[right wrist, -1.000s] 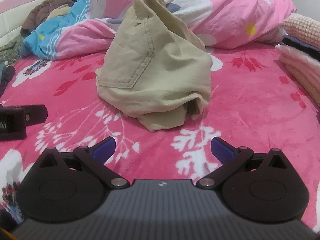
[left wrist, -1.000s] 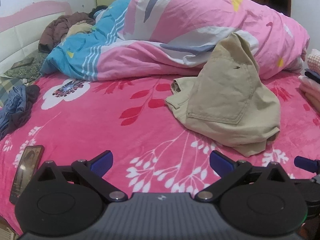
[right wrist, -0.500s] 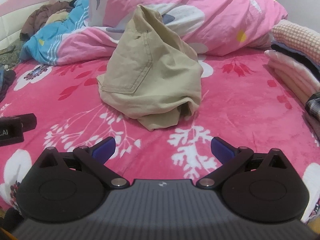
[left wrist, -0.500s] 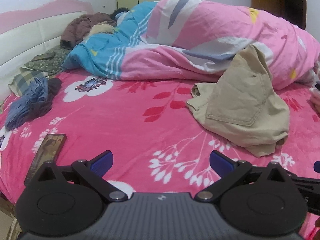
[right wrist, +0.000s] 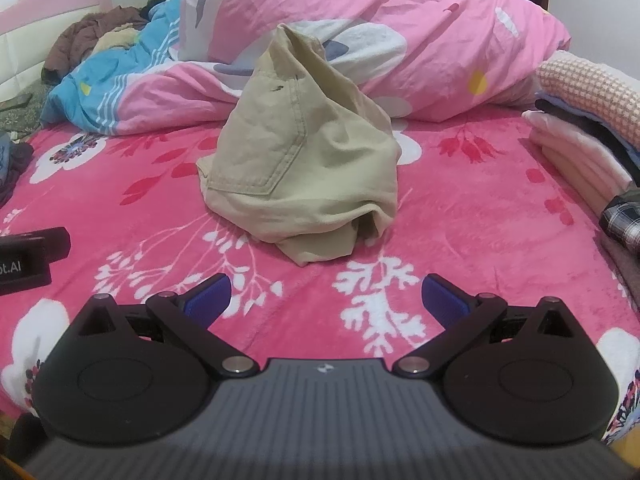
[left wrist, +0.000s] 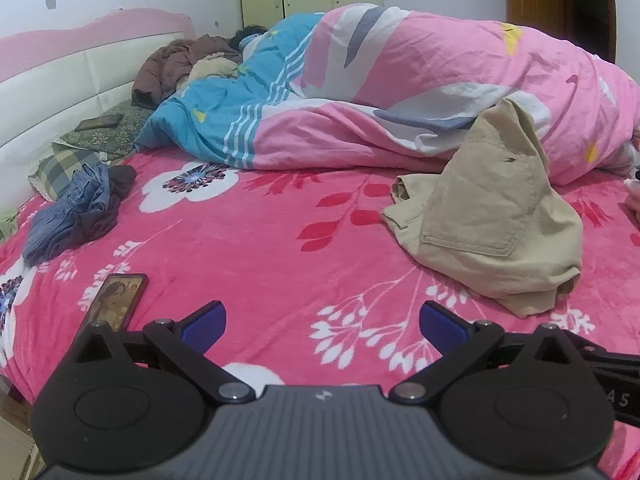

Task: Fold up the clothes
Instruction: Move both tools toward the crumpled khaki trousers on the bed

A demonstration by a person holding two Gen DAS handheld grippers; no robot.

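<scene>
1. Trousers [right wrist: 304, 168] of beige cloth lie in a crumpled heap on the middle of the bed [right wrist: 460, 220], with a back pocket turned to the camera; no hand-held gripper touches them.
2. Nearest, the right hand-held gripper [right wrist: 325, 300] is released, its blue fingertips [right wrist: 208, 300] wide apart above the pink flowered bed cover, a little before the heap.
3. The left hand-held gripper [left wrist: 322, 326] is released too and grasps nothing; the trousers [left wrist: 492, 216] are ahead of it to the right.
4. A phone [left wrist: 118, 300] lies flat just beside its left finger.
5. Farther left is a bundle of blue and dark clothes [left wrist: 76, 216].
6. At the right edge is a stack of folded clothes [right wrist: 580, 148].
7. Behind the trousers a pink and blue duvet [left wrist: 400, 92] is piled up, and the heap's top leans on it.
</scene>
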